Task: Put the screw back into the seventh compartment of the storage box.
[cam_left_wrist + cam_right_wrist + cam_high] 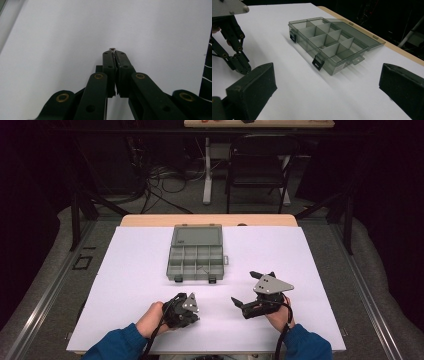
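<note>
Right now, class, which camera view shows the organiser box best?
The right gripper view: the box sits close, open, its dividers and black latches distinct. The high view shows it whole but small. The left gripper view faces white table cover.

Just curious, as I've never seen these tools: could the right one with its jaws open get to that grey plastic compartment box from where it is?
Probably yes. The right hand-held gripper is open and holds nothing, and only bare white table cover lies between it and the open grey plastic compartment box.
</note>
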Demonstrator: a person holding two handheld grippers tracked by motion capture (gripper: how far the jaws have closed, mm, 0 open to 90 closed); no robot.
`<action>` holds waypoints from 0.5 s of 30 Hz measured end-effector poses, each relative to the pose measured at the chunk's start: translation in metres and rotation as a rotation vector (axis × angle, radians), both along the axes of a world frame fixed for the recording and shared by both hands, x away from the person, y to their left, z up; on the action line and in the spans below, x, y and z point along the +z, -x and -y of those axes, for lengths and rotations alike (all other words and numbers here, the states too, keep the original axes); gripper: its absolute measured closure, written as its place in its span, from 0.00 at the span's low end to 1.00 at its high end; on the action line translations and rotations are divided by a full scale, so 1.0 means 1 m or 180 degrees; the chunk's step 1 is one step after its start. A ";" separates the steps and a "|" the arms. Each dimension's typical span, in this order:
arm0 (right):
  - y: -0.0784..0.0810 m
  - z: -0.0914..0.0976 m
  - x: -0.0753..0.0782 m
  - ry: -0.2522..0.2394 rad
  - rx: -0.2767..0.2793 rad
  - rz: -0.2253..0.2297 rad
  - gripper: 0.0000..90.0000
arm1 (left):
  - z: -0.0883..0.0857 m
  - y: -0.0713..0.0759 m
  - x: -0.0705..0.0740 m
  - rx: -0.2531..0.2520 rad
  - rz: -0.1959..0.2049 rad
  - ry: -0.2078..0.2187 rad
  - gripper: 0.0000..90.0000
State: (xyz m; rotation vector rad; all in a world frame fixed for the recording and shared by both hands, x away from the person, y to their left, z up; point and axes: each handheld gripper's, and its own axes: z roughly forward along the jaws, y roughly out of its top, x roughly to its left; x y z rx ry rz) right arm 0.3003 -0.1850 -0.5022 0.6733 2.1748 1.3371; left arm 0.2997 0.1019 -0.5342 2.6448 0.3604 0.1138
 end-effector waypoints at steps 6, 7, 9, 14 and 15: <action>0.000 0.000 0.000 -0.0017 0.0001 0.0003 0.00 | -0.002 -0.001 0.004 0.0061 0.0058 0.0105 0.98; 0.000 0.000 0.000 -0.0018 0.0004 0.0005 0.00 | -0.003 -0.002 0.005 0.0054 0.0078 0.0103 0.98; 0.000 0.000 0.000 -0.0025 0.0009 0.0012 0.00 | -0.003 -0.002 0.006 0.0085 0.0098 0.0143 0.98; 0.000 0.001 0.000 -0.0020 -0.0010 0.0004 0.00 | -0.005 -0.003 0.009 0.0096 0.0154 0.0179 0.98; 0.000 0.001 0.000 -0.0021 -0.0010 0.0004 0.00 | -0.005 -0.003 0.010 0.0102 0.0156 0.0196 0.98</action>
